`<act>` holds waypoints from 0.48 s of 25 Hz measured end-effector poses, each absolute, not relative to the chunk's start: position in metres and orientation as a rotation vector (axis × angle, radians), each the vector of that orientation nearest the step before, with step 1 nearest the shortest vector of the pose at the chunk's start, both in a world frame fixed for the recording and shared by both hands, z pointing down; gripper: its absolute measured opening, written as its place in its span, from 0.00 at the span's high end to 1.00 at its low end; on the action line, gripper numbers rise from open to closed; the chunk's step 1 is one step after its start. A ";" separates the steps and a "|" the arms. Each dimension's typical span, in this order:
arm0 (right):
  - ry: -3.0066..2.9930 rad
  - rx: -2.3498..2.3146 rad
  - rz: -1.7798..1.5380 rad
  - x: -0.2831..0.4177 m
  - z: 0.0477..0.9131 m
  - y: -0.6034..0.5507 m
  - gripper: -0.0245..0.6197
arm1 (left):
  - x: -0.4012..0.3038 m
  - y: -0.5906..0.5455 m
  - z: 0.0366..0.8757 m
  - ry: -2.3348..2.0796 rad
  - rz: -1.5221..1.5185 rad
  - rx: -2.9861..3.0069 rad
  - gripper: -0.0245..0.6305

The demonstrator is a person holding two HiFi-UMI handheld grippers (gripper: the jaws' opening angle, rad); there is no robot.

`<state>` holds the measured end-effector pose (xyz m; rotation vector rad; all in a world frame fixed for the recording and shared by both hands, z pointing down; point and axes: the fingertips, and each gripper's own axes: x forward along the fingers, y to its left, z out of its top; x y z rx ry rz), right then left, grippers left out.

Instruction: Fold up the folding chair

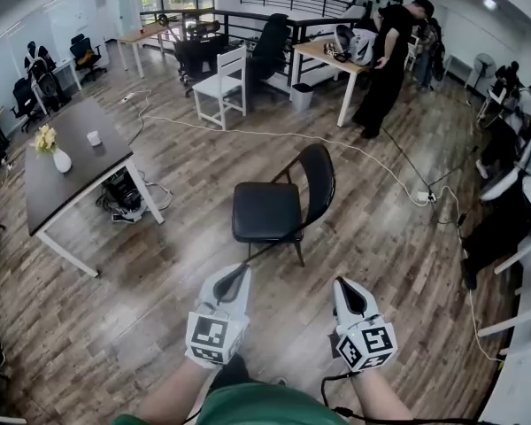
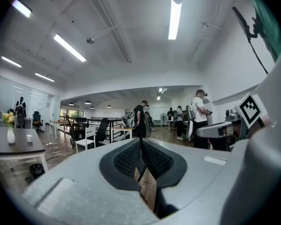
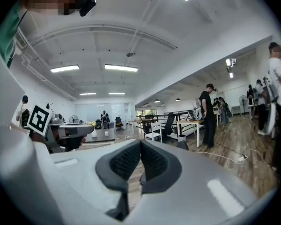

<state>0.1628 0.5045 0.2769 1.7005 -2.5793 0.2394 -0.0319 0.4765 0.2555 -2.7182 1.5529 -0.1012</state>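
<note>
On the wooden floor [image 1: 380, 237], in the middle of the big room, stands the folding chair [image 1: 274, 206]. It is still open. Its seat is black and flat, and its round black back stands up on the right side in the head view. Its thin legs rest on the floor.

Near the bottom of the head view, the person holds both tools out toward the chair. The left tool [image 1: 233, 282] is in front of the chair's near legs. The right tool [image 1: 350, 295] is a bit to the right of it. Both seem to be apart from the chair.

The left tool's jaws are pressed together, with nothing held between them. The right tool's jaws are together too, and they hold nothing.

To the left stands a dark table [image 1: 71, 162] with a white vase [image 1: 60, 158] of flowers and a small cup [image 1: 94, 137] on it. Farther back are a white chair [image 1: 223, 85] and a person in black [image 1: 389, 60] by another table. A long white cable [image 1: 336, 144] lies across the floor behind the folding chair.
</note>
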 end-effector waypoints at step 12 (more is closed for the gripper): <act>-2.362 1.962 0.450 0.135 0.308 0.386 0.96 | -0.130 0.341 0.276 1.507 -0.141 -2.757 0.93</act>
